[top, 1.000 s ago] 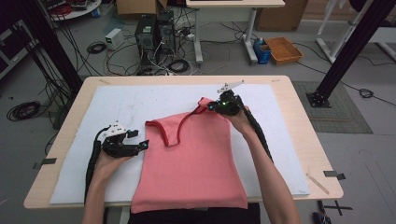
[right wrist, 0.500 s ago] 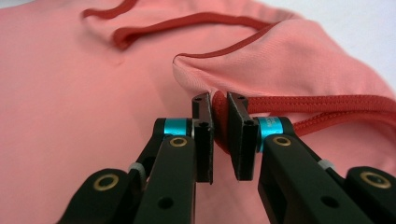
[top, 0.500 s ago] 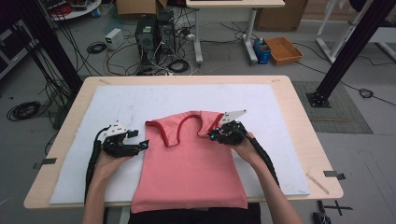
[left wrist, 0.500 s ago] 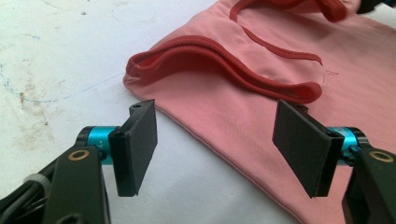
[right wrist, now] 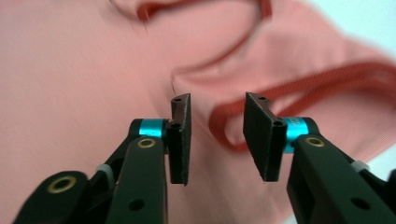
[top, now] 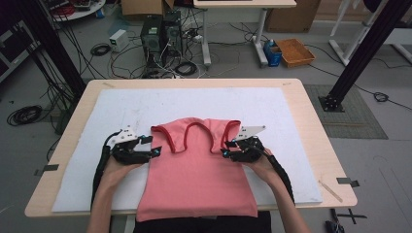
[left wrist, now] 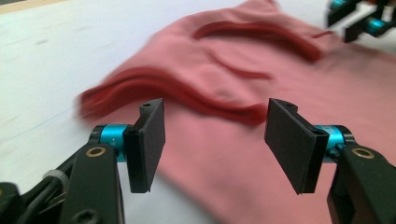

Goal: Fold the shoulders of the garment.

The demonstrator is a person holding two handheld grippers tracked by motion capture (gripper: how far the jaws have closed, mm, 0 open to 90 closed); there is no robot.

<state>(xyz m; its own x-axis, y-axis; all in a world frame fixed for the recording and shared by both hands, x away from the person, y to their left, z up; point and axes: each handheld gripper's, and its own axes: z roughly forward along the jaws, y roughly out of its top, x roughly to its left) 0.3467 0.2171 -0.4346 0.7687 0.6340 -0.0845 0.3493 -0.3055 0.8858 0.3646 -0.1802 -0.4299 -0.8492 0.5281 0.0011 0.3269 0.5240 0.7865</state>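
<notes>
Salmon-pink sleeveless knit top lies flat on the white padded mat, near the person's edge, hem hanging slightly over the front; neckline and armholes point away. Both straps look laid out, body mostly smooth, so spreading seems nearly done; folding is left, as I judge. Fabric is soft, fine-ribbed jersey with darker red bound edges curving round the openings. Left gripper sits just beside the left armhole, jaws wide apart but just been closing, nothing between. Right gripper at the right strap, jaws just been opening, parted, the strap lying beyond them unclamped. Mat covers a pale wooden table.
</notes>
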